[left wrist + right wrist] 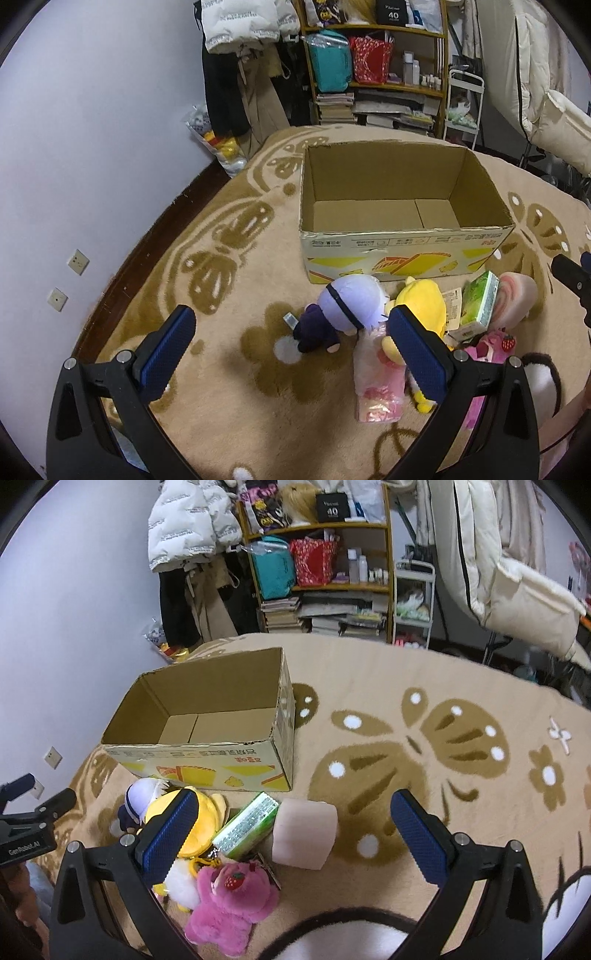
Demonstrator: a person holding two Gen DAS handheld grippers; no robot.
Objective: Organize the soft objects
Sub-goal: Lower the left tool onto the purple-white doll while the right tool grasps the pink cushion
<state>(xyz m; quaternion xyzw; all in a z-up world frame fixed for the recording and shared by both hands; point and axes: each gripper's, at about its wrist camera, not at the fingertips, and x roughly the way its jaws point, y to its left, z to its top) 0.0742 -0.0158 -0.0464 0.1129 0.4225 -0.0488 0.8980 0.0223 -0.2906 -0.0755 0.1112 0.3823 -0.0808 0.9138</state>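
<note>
Below the left gripper, in the left wrist view, lies the purple-and-white doll. The jaws stand wide apart and hold nothing. The doll sits between the two blue pads, nearer the right one, with its pale head toward the cardboard box and its dark body pointing near and left, so its long axis runs slantwise across the gap. A yellow plush touches its right side, half hidden by the right pad, and a pink clear-wrapped packet lies just near of it. The box stands open and bare inside, just beyond the pile.

Seen from the right wrist view, the right gripper also gapes open and empty. A pale pink roll cushion lies between its pads, its long axis running far to near. A green tissue pack leans just left of it, and a pink bear lies near and left. The box is far and left of this gripper.

By this layout, the left gripper is better placed for the doll and the right for the cushion.
</note>
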